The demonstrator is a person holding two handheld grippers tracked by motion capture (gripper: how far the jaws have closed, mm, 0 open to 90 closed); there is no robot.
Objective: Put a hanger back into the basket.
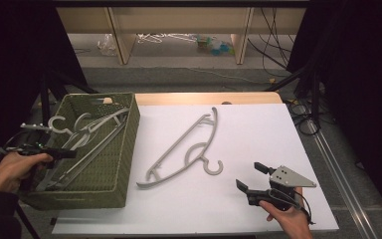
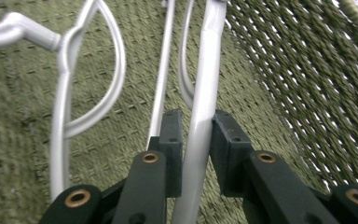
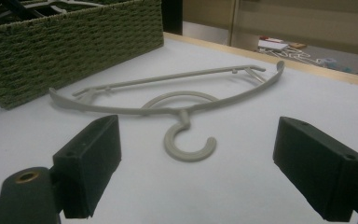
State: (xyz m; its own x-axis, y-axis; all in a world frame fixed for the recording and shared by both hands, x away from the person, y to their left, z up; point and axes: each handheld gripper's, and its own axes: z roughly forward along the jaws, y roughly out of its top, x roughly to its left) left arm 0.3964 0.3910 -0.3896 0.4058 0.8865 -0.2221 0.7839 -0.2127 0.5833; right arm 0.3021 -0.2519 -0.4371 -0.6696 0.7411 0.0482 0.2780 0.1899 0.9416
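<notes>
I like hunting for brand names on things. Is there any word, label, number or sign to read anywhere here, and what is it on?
None can be read.
The grey hanger on the white table: no marking shows.
The green woven basket and the hangers in it: no label shows.
The left gripper and right gripper: bare black, no print.
The clutter on the far floor: too small and blurred to tell.

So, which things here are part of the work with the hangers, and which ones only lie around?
Likely in the job:
- left gripper, closed on a hanger in the basket
- green woven basket
- grey hanger on the table
- right gripper, open

Lying about:
- clutter on the floor
- cables
</notes>
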